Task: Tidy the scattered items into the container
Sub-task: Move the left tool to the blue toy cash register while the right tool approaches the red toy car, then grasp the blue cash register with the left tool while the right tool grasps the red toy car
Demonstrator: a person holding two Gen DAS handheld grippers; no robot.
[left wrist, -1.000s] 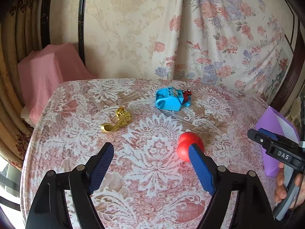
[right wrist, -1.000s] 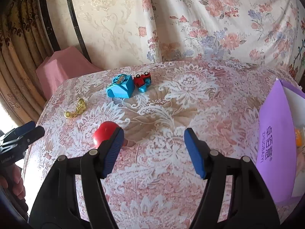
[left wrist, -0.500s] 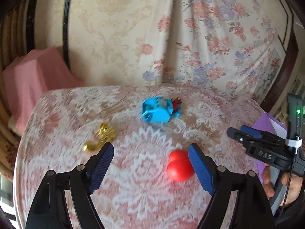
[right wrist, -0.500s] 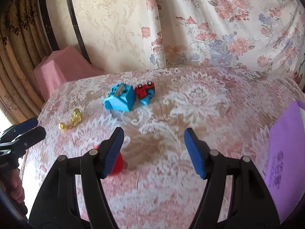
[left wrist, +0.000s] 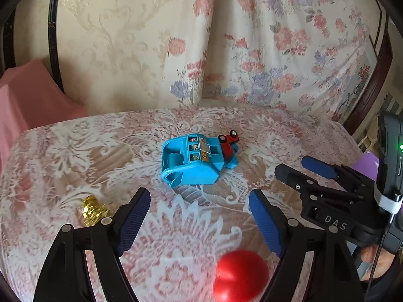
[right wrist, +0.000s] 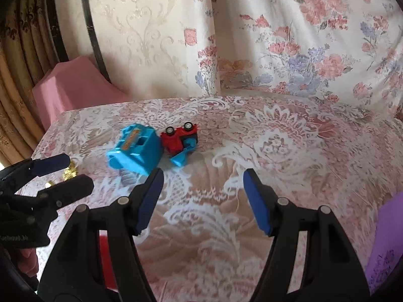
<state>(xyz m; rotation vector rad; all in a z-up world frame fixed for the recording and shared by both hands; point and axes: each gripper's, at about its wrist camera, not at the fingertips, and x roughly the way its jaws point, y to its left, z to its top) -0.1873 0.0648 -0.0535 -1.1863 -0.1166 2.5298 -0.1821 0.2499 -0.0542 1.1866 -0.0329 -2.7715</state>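
**Jaws spread over a lace counter**

Both sets of jaws stand released, gripping nothing: left gripper (left wrist: 199,216), right gripper (right wrist: 202,196). The counter (right wrist: 289,136) wears pink-and-white lace. From large to small: glossy purple container (right wrist: 388,236), blocky blue plastic toy (left wrist: 191,161), smooth red ball (left wrist: 239,275), tipped red toy car (right wrist: 180,136), crinkled gold trinket (left wrist: 92,210). Only the left view shows the ball whole.

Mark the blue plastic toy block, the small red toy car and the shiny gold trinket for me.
Blue plastic toy block (left wrist: 194,166): left wrist view, on its sloped side.
Small red toy car (right wrist: 177,138): right wrist view, on its red body.
Shiny gold trinket (left wrist: 91,210): left wrist view, on its bright upper lump.
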